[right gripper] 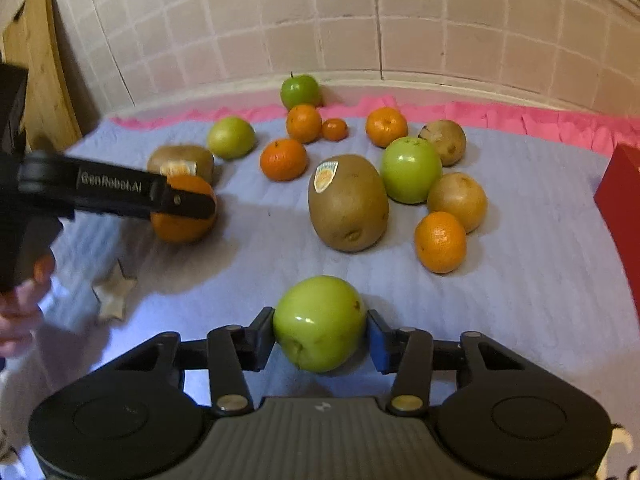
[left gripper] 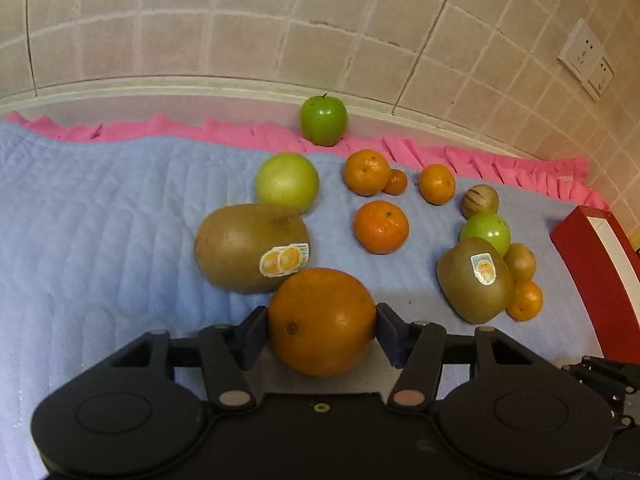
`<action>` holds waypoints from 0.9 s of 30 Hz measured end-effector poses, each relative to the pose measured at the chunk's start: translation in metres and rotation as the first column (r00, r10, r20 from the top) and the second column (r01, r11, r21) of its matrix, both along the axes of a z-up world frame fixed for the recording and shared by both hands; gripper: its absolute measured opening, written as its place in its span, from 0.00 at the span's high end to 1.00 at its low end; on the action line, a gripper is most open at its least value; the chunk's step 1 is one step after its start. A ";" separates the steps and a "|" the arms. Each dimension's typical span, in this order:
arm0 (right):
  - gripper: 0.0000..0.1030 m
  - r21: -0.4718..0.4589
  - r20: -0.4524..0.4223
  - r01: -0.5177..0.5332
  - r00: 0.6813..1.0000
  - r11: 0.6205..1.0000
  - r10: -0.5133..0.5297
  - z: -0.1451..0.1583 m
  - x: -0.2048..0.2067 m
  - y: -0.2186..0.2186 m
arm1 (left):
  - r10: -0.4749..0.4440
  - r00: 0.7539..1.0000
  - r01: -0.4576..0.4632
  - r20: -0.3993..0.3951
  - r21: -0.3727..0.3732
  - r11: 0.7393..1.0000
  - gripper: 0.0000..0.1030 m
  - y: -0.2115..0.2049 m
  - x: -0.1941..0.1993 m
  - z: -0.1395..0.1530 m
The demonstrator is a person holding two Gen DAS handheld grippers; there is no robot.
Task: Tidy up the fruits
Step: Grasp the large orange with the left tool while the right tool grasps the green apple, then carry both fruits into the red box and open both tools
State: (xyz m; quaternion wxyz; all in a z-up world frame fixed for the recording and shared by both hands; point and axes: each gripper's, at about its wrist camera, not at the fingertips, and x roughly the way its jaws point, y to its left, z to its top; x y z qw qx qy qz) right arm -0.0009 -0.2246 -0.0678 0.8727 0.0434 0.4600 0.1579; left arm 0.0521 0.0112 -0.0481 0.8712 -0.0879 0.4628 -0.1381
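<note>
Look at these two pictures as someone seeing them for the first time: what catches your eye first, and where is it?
The large round orange sits low in the left wrist view, clamped in the black left gripper. A glossy green apple sits likewise in the black right gripper. Behind them, loose fruit is scattered over the quilted pale blue cloth, including a big brown kiwi with a sticker.

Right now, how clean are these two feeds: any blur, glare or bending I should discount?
Left wrist view: sharp on the orange in the left tool; wall tiles bow from the fisheye. Right wrist view: a glare streak on the green apple in the right tool; the hand at left is smeared.
</note>
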 end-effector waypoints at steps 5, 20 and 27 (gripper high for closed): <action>0.52 0.033 0.079 0.015 0.997 0.999 -0.018 0.035 -0.009 -0.019 | -0.006 0.999 0.008 0.039 -0.047 0.999 0.35 0.000 -0.007 0.034; 0.52 -0.007 0.151 0.347 0.928 0.938 -0.342 0.122 -0.010 -0.211 | -0.317 0.919 0.326 0.235 -0.001 0.945 0.34 -0.188 0.070 0.157; 0.52 0.036 -0.002 0.518 0.855 0.854 -0.519 0.069 -0.029 -0.269 | -0.524 0.840 0.530 0.137 -0.005 0.848 0.34 -0.309 0.071 0.128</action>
